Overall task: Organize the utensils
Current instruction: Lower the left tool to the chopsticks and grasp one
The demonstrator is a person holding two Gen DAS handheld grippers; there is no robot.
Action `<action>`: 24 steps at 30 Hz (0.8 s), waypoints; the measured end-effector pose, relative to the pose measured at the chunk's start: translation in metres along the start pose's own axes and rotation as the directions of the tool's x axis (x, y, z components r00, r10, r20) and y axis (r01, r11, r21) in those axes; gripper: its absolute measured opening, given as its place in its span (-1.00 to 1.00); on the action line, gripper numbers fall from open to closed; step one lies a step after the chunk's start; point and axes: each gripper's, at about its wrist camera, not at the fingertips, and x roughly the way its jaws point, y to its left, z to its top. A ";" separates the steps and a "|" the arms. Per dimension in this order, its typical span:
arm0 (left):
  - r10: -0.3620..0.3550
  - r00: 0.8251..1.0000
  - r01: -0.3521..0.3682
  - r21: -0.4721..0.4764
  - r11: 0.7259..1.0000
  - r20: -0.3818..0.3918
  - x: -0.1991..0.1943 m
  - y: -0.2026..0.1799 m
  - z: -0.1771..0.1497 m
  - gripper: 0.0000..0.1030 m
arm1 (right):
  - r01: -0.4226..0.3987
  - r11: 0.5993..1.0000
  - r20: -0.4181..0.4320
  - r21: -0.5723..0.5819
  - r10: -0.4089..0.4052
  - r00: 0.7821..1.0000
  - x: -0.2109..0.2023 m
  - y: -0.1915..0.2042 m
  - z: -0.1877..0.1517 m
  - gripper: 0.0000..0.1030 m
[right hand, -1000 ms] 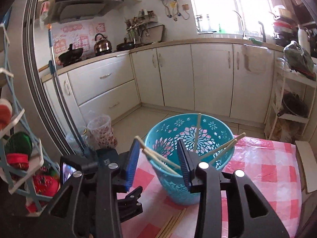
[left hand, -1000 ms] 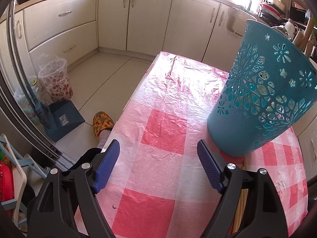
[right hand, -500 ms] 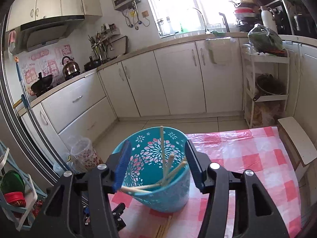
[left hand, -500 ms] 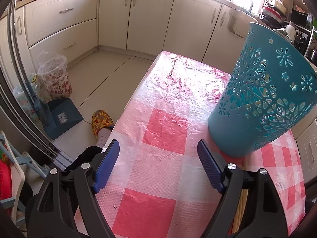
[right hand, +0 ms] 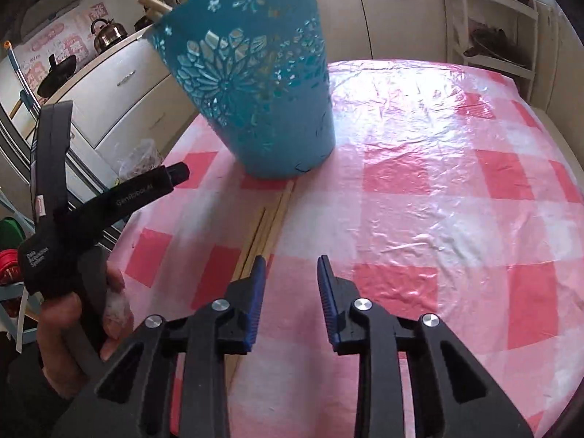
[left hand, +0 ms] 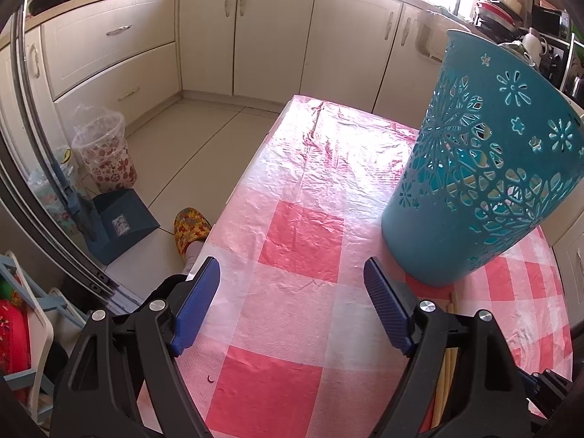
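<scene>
Our right hand-held gripper (right hand: pixel 288 284) hangs low over the bench (right hand: pixel 456 189), released, its jaws parted with nothing between them. The loose chopsticks (right hand: pixel 268 219) lie flat just ahead and a little to its left, their far ends reaching the foot of the teal basket (right hand: pixel 255 84). We judge we are lined up this way to take the next stick lengthwise.

Our left hand-held gripper (left hand: pixel 292 288) is also released and wide apart, holding nothing; the basket (left hand: pixel 485 168) stands ahead to its right, clear of the jaws, so it steadies nothing.

In the basket, pale stick ends (right hand: pixel 155 4) poke above the far-left rim, so some chopsticks are already in; how many we cannot tell through the cut-out wall.
</scene>
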 end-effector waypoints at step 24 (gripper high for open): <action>-0.055 0.998 0.058 0.084 0.995 -0.038 -0.008 -0.015 -0.008 0.53 | 0.135 0.970 -0.023 -0.201 -0.142 0.990 0.008 0.004 -0.012 -0.73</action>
